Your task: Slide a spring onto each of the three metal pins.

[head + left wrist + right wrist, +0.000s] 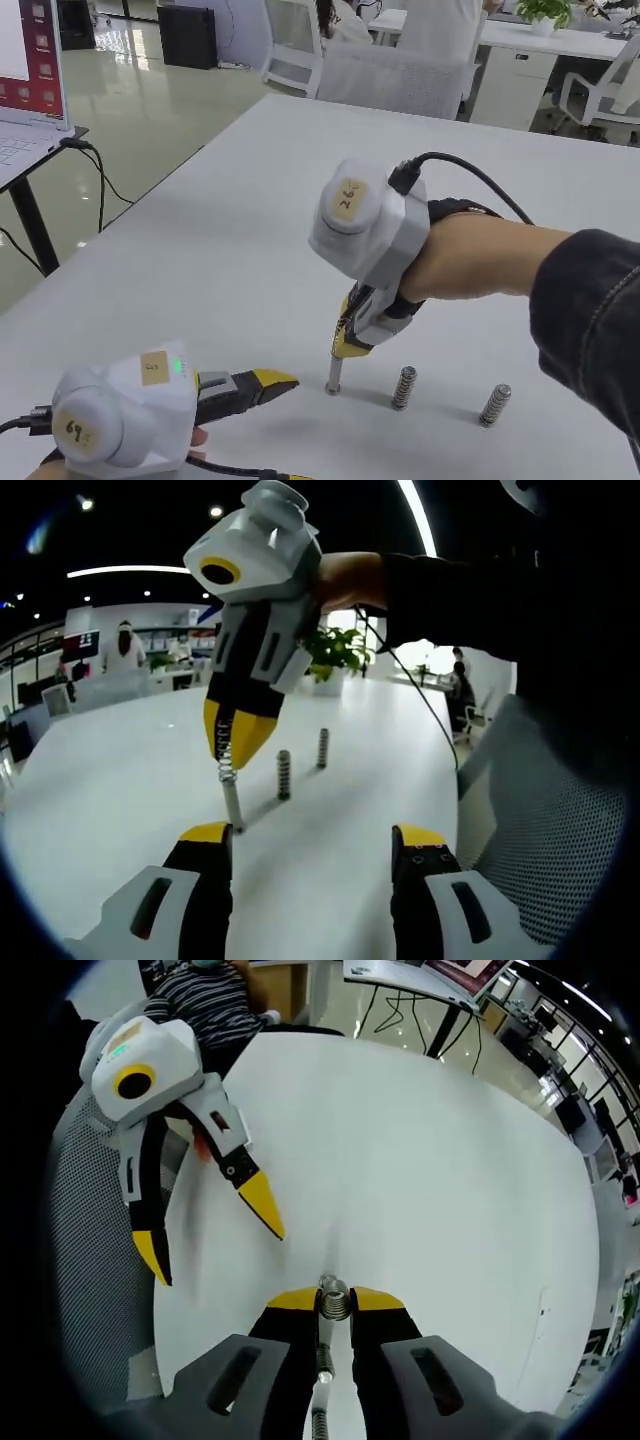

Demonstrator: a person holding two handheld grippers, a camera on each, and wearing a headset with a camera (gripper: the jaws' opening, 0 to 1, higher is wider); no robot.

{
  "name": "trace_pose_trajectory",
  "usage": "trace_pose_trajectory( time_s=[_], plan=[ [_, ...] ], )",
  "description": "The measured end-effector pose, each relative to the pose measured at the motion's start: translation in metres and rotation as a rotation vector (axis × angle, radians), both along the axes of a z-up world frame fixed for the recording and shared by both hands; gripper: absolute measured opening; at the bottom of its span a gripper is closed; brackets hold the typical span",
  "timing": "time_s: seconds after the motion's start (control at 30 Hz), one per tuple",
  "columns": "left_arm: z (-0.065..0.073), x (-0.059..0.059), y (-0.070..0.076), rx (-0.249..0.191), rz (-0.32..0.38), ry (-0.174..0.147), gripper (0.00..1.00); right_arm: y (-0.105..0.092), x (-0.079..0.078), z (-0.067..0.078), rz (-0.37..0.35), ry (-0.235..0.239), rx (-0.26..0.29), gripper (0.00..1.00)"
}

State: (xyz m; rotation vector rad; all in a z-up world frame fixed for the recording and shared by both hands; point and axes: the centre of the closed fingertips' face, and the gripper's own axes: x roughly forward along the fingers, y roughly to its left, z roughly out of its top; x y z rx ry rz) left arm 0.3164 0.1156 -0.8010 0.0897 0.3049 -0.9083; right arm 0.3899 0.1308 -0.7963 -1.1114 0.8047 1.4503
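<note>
A bare metal pin (334, 372) stands upright on the white table (230, 250). Right of it, two more pins carry springs (404, 387) (494, 404). My right gripper (347, 343) points straight down over the bare pin, shut on a spring. From the left gripper view that spring (226, 756) hangs from the right gripper (238, 752) just above the pin's (233, 805) top, with the two sprung pins (284, 775) (322, 748) behind. The right gripper view shows its gripper (334, 1305) clamping the spring (334, 1303). My left gripper (298, 430) rests low and open near the front left.
A laptop (25, 70) sits on a side stand at the far left, with cables hanging. Office chairs (390, 75) and desks stand beyond the table's far edge. My sleeve (590, 320) reaches in from the right. The left gripper (220, 1255) lies beside the table's edge.
</note>
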Motion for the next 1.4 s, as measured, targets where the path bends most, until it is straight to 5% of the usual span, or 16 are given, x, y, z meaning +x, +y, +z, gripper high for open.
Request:
trace_pose_trajectory(
  time_s=[0.83,1.4],
  plan=[
    [-0.002,0.0,0.002,0.002,0.008,0.001,0.58,0.0,0.0,-0.044,-0.015,0.036,-0.07,0.08],
    [-0.003,-0.001,0.003,0.007,0.009,0.004,0.57,0.0,-0.013,-0.059,0.006,0.055,-0.101,0.09]
  ],
)
